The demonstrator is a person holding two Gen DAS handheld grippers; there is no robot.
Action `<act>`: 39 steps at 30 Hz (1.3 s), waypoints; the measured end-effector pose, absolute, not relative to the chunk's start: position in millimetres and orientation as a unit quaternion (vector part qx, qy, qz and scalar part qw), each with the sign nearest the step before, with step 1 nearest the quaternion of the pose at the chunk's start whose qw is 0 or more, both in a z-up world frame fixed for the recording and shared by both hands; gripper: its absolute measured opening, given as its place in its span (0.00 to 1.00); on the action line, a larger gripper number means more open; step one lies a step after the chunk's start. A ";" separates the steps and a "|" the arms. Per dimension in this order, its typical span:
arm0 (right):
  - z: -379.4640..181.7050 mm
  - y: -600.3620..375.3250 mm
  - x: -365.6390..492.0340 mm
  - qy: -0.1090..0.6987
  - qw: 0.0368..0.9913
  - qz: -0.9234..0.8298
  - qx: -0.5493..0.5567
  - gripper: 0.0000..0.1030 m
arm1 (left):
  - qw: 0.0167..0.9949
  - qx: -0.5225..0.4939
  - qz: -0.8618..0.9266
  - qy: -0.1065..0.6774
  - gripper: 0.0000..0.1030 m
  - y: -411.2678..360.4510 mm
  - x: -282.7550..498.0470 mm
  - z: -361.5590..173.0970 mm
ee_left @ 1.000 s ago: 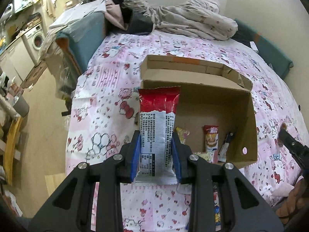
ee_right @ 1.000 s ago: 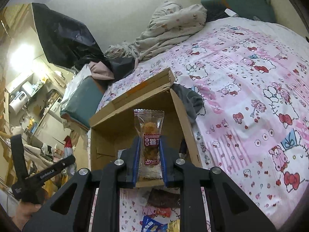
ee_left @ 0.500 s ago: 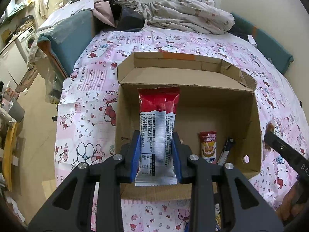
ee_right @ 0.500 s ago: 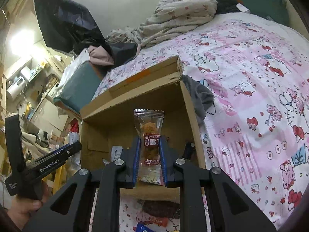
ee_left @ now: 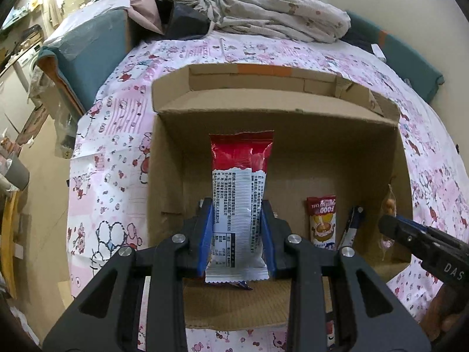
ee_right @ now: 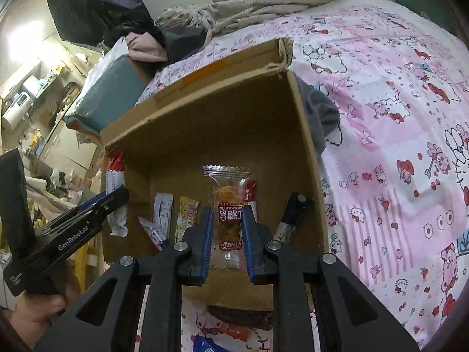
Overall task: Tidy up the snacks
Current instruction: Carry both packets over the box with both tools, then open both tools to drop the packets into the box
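Both grippers tilt steeply down over an open cardboard box [ee_left: 395, 158] that sits on a pink cartoon-print bedsheet [ee_left: 111, 135]. The left gripper [ee_left: 236, 214] hangs over the box's left half, its blue-padded jaws pinching a red-and-white packet [ee_left: 239, 193] by its lower part; the packet stands upright between the pads, its red top rising well above the fingertips and its crimped bottom edge hanging below them, in front of the box's back wall. In the right wrist view the same gripper comes in from the left edge, held by a hand [ee_right: 38, 308] wrapped around its grip, with the red-and-white packet poking out past the box's left wall. The right gripper [ee_right: 225, 220] is over the right half of the box, its jaws pressed on a clear packet [ee_right: 228, 205] with a red label and a brown snack inside; that packet also stands upright, its crimped top above the fingertips. From the left wrist view the right gripper enters at the right edge, its tip at the box's right wall with the clear packet dangling there. On the box floor lie other snacks: a red-and-yellow sachet [ee_left: 321, 220] and a dark stick pack [ee_left: 351, 223] leaning against the right wall, and, in the right wrist view, a yellow packet [ee_right: 187, 214] and a white packet [ee_right: 162, 211] toward the left. More wrappers lie on the sheet just in front of the box's near wall.
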State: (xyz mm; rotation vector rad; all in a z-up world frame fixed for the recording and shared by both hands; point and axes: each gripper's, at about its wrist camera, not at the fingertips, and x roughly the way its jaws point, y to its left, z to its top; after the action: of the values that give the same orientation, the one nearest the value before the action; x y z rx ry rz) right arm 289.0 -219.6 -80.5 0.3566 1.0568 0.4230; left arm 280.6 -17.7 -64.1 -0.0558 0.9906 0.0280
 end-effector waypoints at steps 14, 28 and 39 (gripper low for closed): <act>-84.3 -214.7 291.9 0.500 0.822 0.209 0.175 0.23 | 0.873 -0.022 0.009 0.487 0.26 -22.8 279.9 -73.5; -76.1 -219.9 289.0 0.482 0.827 0.212 0.196 0.28 | 0.874 -0.026 0.008 0.486 0.38 -18.2 277.0 -68.8; -58.4 -231.6 281.0 0.449 0.840 0.212 0.217 0.79 | 0.891 -0.038 0.004 0.453 0.81 -13.1 260.9 -46.5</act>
State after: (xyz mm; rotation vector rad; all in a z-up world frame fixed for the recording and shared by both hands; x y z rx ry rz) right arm 281.0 -231.6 -58.4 0.4585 0.9495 0.4483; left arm 260.9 -13.1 -46.5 -0.0795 0.9403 0.0087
